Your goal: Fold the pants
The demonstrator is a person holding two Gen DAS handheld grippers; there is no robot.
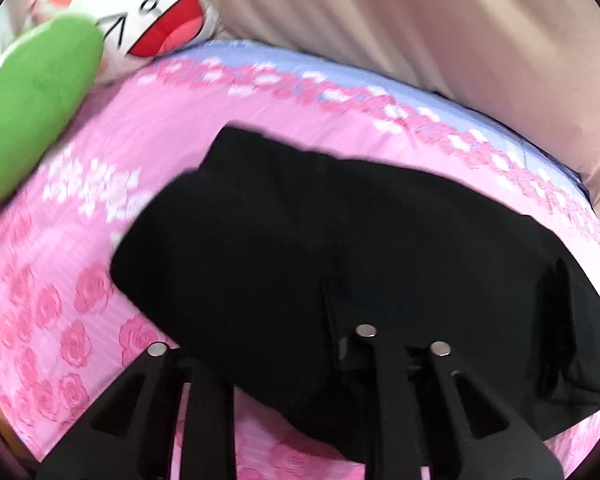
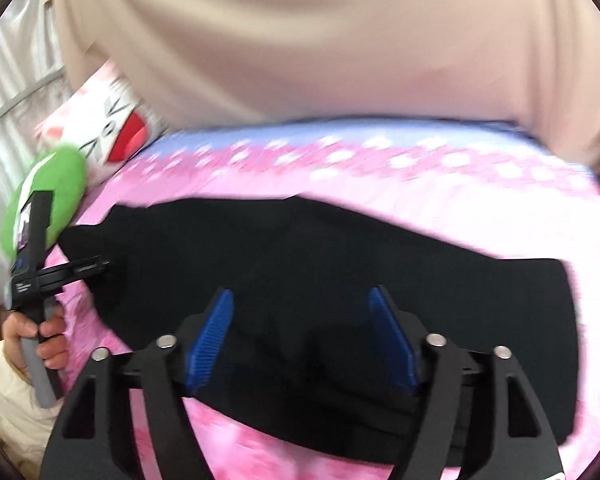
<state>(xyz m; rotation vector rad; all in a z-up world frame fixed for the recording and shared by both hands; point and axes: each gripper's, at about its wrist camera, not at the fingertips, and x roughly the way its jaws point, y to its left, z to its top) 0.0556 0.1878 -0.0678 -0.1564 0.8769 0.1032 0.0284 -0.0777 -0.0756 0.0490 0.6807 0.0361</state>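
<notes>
The black pants [image 1: 320,248] lie folded in a long bundle on the pink rose-print bedsheet [image 1: 60,320]; they also show in the right wrist view [image 2: 380,280]. My right gripper [image 2: 300,320] is open, its blue pads [image 2: 210,340] spread above the pants with nothing between them. My left gripper [image 1: 284,344] sits over the near edge of the pants; its fingertips blend into the black cloth, so its state is unclear. The left gripper's handle [image 2: 36,280] shows held in a hand at the pants' left end.
A green plush [image 1: 32,120] and a white cat-face pillow [image 1: 152,12] lie at the bed's far left. A beige quilt [image 1: 440,32] is bunched along the far side. The sheet has a blue border [image 1: 260,56].
</notes>
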